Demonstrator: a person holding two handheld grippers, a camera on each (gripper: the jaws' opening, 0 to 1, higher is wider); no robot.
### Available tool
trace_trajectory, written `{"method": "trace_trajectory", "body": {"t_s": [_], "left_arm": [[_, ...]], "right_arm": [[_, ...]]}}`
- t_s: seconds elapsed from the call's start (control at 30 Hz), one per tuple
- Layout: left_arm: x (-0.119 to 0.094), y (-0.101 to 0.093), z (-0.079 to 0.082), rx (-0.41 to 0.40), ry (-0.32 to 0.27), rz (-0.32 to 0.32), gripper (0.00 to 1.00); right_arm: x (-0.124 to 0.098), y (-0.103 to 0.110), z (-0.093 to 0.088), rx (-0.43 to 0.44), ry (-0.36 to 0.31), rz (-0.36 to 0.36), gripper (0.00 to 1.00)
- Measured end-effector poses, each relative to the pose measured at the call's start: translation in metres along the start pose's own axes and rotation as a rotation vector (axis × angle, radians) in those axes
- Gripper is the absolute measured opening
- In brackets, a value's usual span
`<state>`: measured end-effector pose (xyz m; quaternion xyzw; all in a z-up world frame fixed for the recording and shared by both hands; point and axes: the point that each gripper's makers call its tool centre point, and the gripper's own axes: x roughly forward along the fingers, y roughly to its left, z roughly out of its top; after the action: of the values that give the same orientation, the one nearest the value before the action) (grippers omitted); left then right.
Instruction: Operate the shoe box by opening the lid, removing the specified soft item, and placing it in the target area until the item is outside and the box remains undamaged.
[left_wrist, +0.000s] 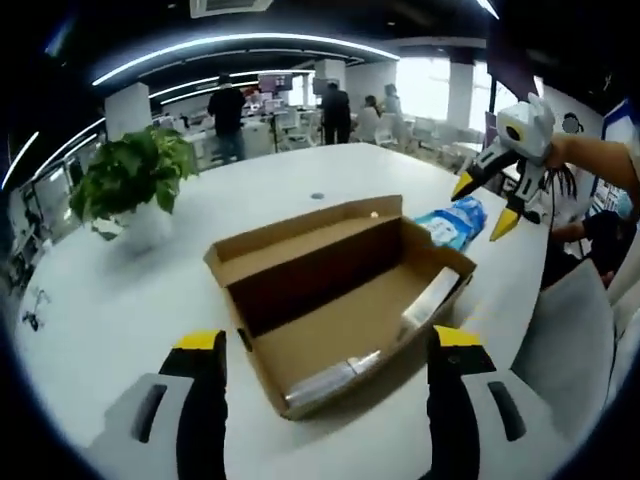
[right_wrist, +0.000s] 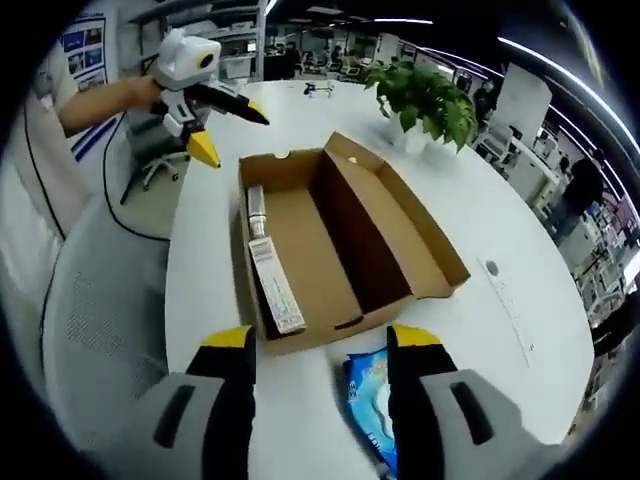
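Where the white round table (left_wrist: 120, 300) spreads under both cameras, the shoe box (left_wrist: 340, 300) sits open, its lid folded back flat on the far side in the left gripper view. It is plain brown corrugated cardboard, rectangular, matte, with shallow walls and clean straight edges. Inside, along one long wall, lie two slim oblong packs (right_wrist: 268, 262), pale and slightly glossy, end to end.

The soft item, a blue and white wipes packet (left_wrist: 452, 222), lies outside the box on the table, just beside one short end. Its plastic wrap looks crinkled and shiny. In the right gripper view the packet (right_wrist: 372, 405) lies between that gripper's own jaws, low in the picture; whether the jaws touch it I cannot tell.

The left gripper (left_wrist: 330, 360) has its yellow-tipped grey jaws spread wide, one on each side of the box's near corner, gripping nothing. The right gripper (right_wrist: 320, 360) also stands wide apart, not closed on anything. In the left gripper view the right gripper (left_wrist: 490, 205) hangs above the packet, its yellow tips parted.

A leafy green potted plant (left_wrist: 135, 180) in a white pot stands on the table well apart from the box.
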<state>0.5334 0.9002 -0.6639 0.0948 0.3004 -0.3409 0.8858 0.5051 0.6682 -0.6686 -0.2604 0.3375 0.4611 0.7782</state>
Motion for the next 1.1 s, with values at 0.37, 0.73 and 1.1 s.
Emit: {"method": "trace_trajectory", "body": {"t_s": [0.37, 0.73, 1.1], "left_arm": [[0.006, 0.026, -0.026, -0.152, 0.054, 0.056, 0.62], [0.015, 0.040, -0.042, -0.271, 0.091, 0.083, 0.33], [0.019, 0.039, -0.051, -0.329, 0.103, 0.090, 0.17]], "right_arm": [[0.031, 0.004, -0.005, -0.075, 0.060, 0.079, 0.44], [0.054, 0.005, -0.008, -0.128, 0.110, 0.139, 0.42], [0.075, 0.013, -0.014, -0.169, 0.159, 0.213, 0.40]]}}
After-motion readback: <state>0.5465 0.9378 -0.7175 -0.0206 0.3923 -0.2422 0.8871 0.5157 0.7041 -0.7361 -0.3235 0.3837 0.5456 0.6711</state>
